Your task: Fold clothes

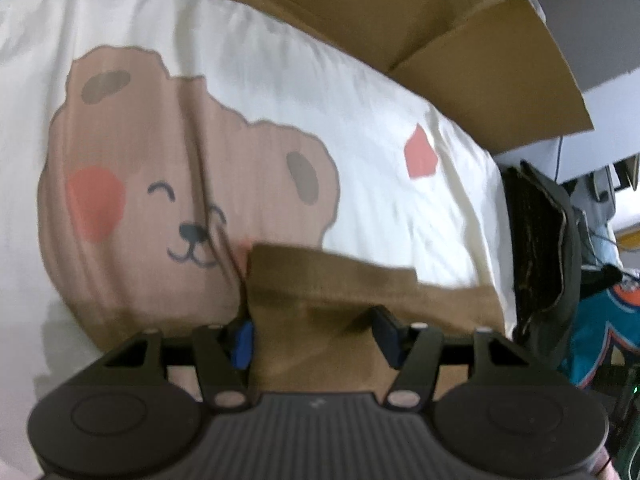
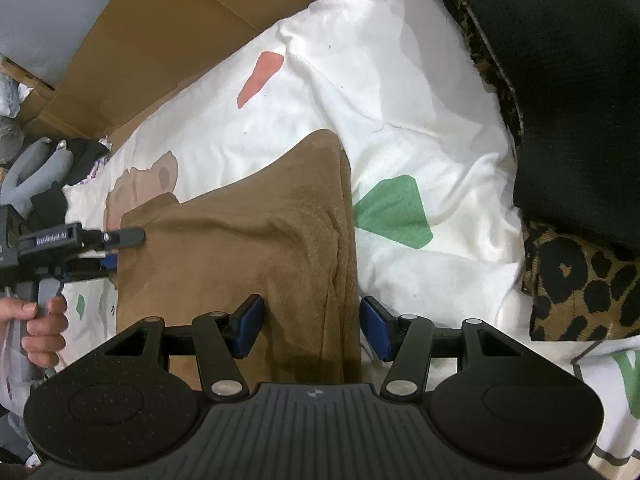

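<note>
A brown fleece garment (image 2: pixel 240 240) lies flattened on a white bedsheet (image 2: pixel 400 100) printed with a bear face (image 1: pixel 160 184). In the left wrist view, my left gripper (image 1: pixel 314 336) stands open astride the near corner of the brown garment (image 1: pixel 320 288). The cloth lies between its blue pads without being pinched. My right gripper (image 2: pixel 312 328) is also open, straddling the garment's right edge near its front end. The right wrist view shows the left gripper (image 2: pixel 120 248) at the garment's left edge, held by a hand (image 2: pixel 44 328).
Flattened cardboard (image 1: pixel 460 20) lines the far side of the bed. A black cushion (image 2: pixel 560 80) and a leopard-print pillow (image 2: pixel 580 280) crowd the sheet's right side. A teal jersey (image 1: pixel 600 336) hangs off the bed's end. Grey clutter (image 2: pixel 36 168) sits at the left.
</note>
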`<state>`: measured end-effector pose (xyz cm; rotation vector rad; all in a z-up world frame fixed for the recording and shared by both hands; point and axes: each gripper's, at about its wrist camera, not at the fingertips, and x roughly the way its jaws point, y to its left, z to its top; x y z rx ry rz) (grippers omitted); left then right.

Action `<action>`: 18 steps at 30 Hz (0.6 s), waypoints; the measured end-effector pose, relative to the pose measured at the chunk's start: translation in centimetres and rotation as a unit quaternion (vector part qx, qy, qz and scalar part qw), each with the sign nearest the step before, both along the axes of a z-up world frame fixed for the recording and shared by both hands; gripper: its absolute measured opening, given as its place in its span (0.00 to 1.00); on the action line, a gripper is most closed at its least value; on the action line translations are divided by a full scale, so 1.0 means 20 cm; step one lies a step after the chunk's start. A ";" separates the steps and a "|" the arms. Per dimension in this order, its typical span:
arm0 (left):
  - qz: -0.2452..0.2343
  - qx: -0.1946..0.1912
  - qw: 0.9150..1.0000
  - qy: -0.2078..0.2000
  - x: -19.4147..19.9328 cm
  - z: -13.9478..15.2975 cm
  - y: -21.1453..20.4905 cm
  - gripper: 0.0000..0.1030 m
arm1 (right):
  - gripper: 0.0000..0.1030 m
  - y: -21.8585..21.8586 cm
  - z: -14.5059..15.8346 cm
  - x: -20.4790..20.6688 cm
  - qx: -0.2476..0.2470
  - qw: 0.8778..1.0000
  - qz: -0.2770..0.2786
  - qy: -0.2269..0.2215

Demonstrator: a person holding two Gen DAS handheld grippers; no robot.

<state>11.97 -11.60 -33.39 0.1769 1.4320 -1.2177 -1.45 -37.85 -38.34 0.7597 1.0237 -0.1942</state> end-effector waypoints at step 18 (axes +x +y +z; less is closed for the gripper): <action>0.048 -0.001 0.998 0.037 0.03 0.00 0.03 0.58 | 0.28 -0.05 0.07 0.01 -0.002 1.000 0.000 -0.025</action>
